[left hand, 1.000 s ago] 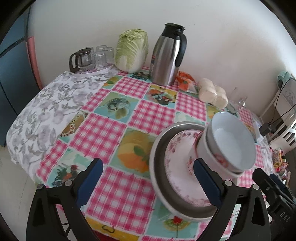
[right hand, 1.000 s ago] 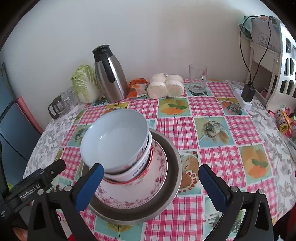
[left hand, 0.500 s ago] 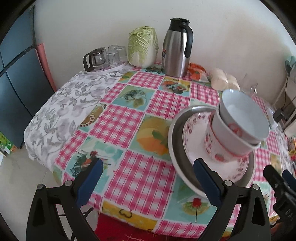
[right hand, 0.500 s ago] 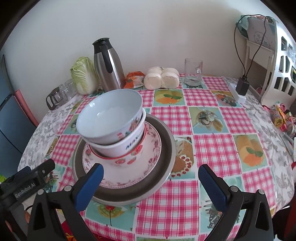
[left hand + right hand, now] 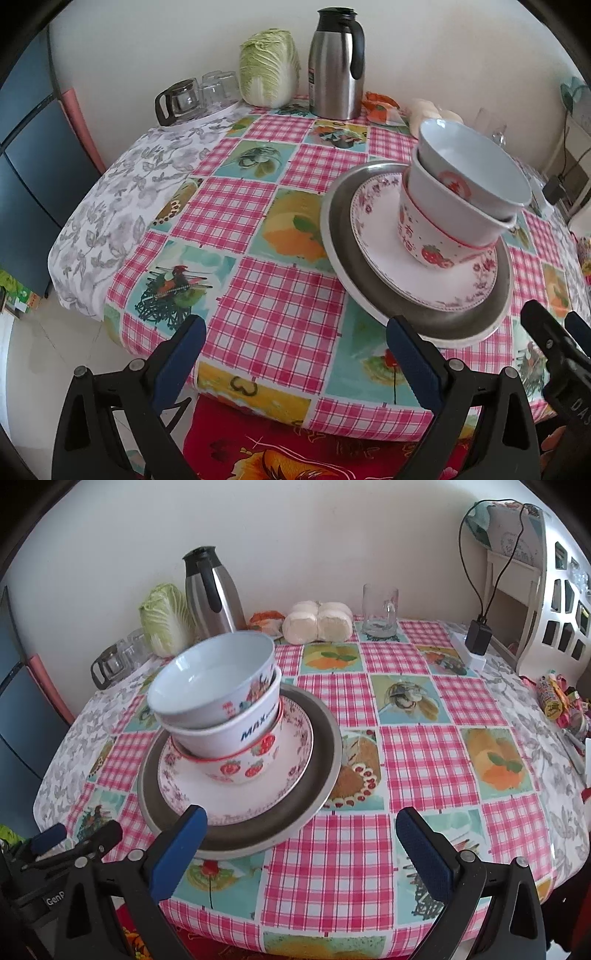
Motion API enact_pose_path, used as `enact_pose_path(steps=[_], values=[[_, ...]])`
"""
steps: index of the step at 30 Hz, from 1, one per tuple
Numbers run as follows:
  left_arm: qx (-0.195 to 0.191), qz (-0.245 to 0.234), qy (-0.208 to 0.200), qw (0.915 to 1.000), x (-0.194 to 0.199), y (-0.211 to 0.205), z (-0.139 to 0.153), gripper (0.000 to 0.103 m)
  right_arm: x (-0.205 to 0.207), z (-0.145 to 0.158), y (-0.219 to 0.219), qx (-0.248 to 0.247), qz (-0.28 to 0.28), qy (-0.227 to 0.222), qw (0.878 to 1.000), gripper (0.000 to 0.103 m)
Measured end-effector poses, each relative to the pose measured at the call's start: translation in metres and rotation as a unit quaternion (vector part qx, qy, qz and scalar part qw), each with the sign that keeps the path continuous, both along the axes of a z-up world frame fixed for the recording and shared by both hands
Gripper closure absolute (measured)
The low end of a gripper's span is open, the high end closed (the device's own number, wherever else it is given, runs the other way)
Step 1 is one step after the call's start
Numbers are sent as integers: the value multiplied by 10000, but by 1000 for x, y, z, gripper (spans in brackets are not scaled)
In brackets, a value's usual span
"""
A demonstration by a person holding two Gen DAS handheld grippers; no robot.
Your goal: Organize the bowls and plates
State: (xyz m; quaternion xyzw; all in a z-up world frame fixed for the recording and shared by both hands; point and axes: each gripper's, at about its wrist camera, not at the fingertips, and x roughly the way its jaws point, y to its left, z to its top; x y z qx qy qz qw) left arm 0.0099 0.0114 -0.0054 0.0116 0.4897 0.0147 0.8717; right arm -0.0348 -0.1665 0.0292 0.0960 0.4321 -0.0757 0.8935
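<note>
A round table (image 5: 424, 760) in a checked cloth stood against a white wall. Near its front edge three nested bowls (image 5: 221, 716) sat on a floral plate (image 5: 236, 797) in a steel dish (image 5: 317, 790), largest at the bottom for steadiness. The left gripper (image 5: 295, 354) and right gripper (image 5: 301, 840) both gaped, empty, at that edge.

Three bowls (image 5: 218, 716) are counted, nested in one stack. Two plates are counted beneath them: one floral plate (image 5: 295, 746) and one metal plate (image 5: 325, 738). One steel thermos jug (image 5: 212, 590), one napa cabbage (image 5: 164, 618) and one glass mug (image 5: 380, 609) are counted. Steamed buns (image 5: 317, 622) are counted as two, possibly more, since the bag obscures them. One glass teapot (image 5: 177, 101) is counted, with about three tumblers (image 5: 219, 86) beside it. Two grippers are counted: left gripper (image 5: 295, 354), right gripper (image 5: 301, 845).
</note>
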Motion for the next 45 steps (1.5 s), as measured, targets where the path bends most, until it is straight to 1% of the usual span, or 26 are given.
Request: enact_pose_path(steps=[22, 45], values=[[-34, 82, 393, 9992, 5, -1, -14, 5, -1, -14, -4, -38, 7, 173, 9998, 0], [-35, 157, 543, 9984, 10, 0, -24, 5, 2, -20, -10, -51, -29, 273, 9996, 0]])
